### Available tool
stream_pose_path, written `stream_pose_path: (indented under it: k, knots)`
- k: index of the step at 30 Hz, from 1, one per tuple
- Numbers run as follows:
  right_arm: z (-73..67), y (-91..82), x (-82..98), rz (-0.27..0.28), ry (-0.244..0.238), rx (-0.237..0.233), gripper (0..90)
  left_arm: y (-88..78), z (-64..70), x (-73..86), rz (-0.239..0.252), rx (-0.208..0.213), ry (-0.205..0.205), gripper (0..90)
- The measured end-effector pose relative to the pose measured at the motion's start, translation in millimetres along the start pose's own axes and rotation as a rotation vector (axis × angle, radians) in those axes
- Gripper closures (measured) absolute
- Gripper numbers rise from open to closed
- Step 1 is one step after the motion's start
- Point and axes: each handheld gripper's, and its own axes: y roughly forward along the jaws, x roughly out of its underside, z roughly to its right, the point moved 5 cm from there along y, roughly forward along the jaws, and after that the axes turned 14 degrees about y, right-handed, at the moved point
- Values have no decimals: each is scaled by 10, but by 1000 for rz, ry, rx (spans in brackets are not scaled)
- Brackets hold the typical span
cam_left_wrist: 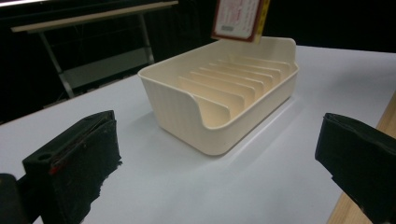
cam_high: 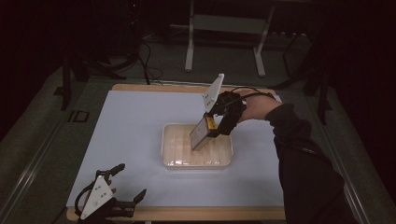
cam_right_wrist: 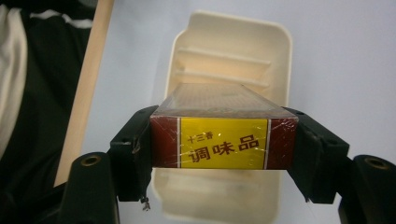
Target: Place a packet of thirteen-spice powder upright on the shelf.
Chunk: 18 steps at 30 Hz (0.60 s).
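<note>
A cream ribbed tray [cam_high: 170, 154] sits in the middle of the white mat, its slots bare. Above its centre hangs a flat box [cam_high: 203, 133] with a red and yellow end label [cam_right_wrist: 223, 143], tilted down toward the slots. My right gripper [cam_high: 211, 127] is shut on the box, one black jaw on each narrow side. The box's lower edge [cam_left_wrist: 239, 18] hovers over the tray's far rim [cam_left_wrist: 275, 44] in the left gripper view. My left gripper [cam_high: 130, 185] rests at the mat's near left corner, open, its black pads [cam_left_wrist: 77, 163] wide apart with nothing between them.
The white mat [cam_high: 135, 126] covers a wooden table whose edge [cam_high: 187, 213] shows at the front. A person's dark sleeve [cam_high: 303, 163] reaches in from the right. A metal stand [cam_high: 224, 28] is on the floor beyond the table.
</note>
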Motion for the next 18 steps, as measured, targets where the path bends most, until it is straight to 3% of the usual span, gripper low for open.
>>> stream_pose_path:
  k: [9, 18]
  knots:
    - [87, 197, -115, 61, 33, -3, 321, -3, 3, -4, 2, 0, 7, 0]
    - [215, 406, -42, 71, 74, -7, 321, -5, 5, 1, -2, 1, 0, 34]
